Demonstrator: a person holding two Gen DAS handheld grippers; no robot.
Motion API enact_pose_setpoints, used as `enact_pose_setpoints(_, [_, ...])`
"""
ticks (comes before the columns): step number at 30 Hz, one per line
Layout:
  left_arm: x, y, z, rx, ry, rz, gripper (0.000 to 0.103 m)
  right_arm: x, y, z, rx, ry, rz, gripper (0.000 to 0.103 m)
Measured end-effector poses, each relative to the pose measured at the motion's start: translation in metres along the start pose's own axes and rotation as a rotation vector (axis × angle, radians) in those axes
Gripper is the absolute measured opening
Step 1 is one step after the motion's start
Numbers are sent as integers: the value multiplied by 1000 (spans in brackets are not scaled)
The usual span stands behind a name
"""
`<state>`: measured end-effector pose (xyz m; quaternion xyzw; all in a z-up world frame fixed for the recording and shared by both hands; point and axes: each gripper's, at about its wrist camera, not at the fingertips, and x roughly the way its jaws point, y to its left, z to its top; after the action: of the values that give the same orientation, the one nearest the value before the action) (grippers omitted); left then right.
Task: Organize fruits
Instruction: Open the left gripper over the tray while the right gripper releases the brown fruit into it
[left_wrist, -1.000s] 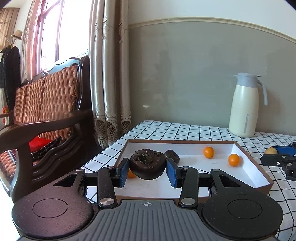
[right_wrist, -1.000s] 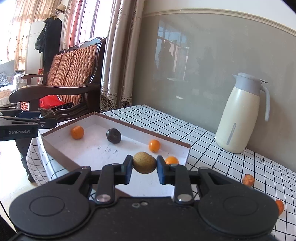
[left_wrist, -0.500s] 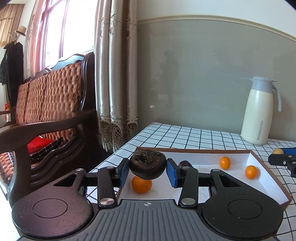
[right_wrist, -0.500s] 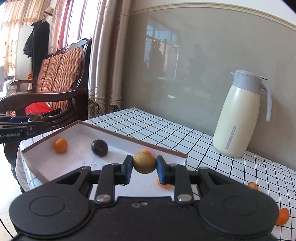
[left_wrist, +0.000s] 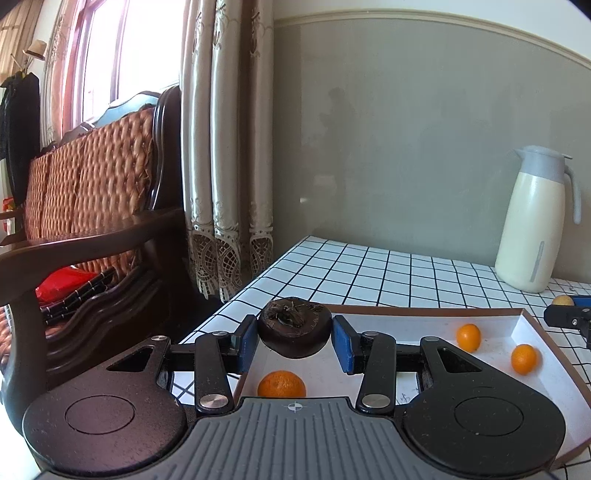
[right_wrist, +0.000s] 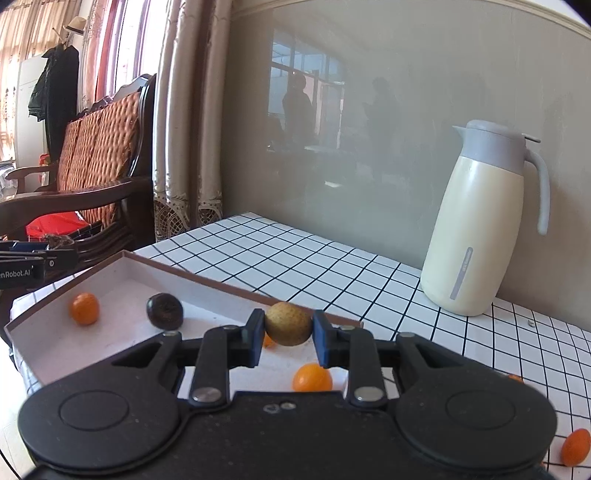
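Both grippers are carrying fruit above the tray (left_wrist: 524, 314).
The left gripper (left_wrist: 294, 341) is pinching a dark fruit (left_wrist: 294, 326) and the right gripper (right_wrist: 288, 338) a tan fruit (right_wrist: 288, 328); each should be lowering well inside the rim, toward 12 o'clock, before releasing.

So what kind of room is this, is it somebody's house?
Most likely a living or dining room in a home. There's a wooden sofa with woven cushions, long curtains by a window, and a cream thermos jug on a table with a checked cloth.
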<state>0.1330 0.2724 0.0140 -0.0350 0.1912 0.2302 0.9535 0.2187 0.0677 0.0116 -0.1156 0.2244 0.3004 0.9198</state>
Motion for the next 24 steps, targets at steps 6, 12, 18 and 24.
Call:
enact_pose_setpoints(6, [20, 2, 7, -19, 17, 7, 44, 18, -10, 5, 9, 11, 2, 19])
enact_pose_setpoints(12, [35, -5, 6, -11, 40, 5, 58, 39, -19, 8, 24, 53, -12, 52])
enact_pose_setpoints(18, [19, -11, 4, 23, -40, 37, 103, 31, -26, 1, 55, -20, -68, 97])
enact_pose_setpoints(24, [10, -13, 1, 13, -40, 22, 103, 22, -24, 0, 67, -19, -64, 97])
